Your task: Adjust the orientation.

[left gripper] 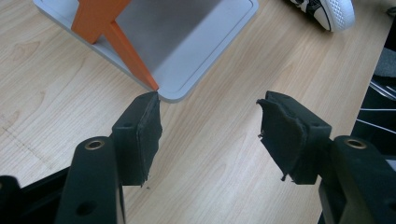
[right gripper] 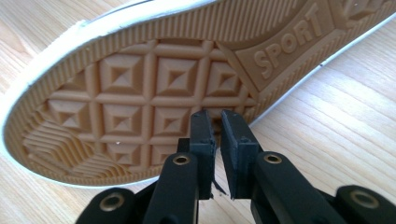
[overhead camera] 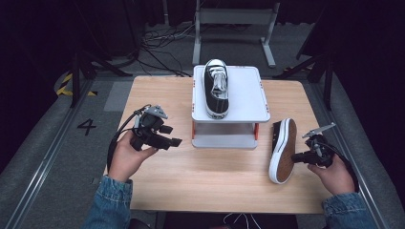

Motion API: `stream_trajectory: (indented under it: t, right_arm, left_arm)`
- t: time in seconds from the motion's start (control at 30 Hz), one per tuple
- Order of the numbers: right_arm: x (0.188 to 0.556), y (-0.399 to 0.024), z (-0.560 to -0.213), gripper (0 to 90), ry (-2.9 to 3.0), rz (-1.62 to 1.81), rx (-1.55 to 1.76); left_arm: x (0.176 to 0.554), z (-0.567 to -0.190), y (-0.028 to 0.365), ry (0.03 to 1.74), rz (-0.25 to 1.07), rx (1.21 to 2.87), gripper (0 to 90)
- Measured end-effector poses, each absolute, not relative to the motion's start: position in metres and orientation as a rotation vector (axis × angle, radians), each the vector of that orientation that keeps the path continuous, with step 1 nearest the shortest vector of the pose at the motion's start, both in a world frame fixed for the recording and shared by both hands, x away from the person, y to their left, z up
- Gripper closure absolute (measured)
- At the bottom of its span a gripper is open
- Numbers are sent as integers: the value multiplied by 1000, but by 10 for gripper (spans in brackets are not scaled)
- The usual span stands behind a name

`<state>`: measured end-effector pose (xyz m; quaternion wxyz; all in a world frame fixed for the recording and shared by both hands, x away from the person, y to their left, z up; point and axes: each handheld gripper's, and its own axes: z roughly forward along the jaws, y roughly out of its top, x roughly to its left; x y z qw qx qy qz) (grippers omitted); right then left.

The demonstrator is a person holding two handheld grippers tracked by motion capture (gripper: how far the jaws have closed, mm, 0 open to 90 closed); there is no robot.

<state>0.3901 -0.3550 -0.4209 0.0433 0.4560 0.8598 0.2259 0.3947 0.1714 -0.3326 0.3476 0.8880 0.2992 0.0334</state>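
**Jaws nearly together at the sole, the other pair wide apart**

Jaws of the right gripper stand almost closed, a thin slit between the pads and nothing in it, their tips right at the tan sole of the tipped shoe. That shoe lies on its side on the wooden surface, sole facing the right hand, just right of the white stand. A second shoe sits upright on top of the stand. The left gripper is held over bare wood near the stand's corner, its pads far apart and holding nothing; the high view shows it in the left hand, left of the stand.
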Motion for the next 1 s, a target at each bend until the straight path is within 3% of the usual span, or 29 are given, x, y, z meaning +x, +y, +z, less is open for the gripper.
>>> stream_trajectory:
  t: [0.17,0.33,0.6,1.0]
  right_arm:
    - [387,-351,-397,848,2564,778,1317]
    - [391,-320,-374,858,2547,887,1158]
    - [405,-282,-387,860,2663,817,1062]
    - [384,-346,-377,897,2507,872,1238]
  left_arm:
    - [393,-333,175,794,90,2291,384]
    - [390,-337,178,818,89,2299,384]
    - [388,-339,187,852,95,2296,382]
    - [399,-339,177,822,79,2309,378]
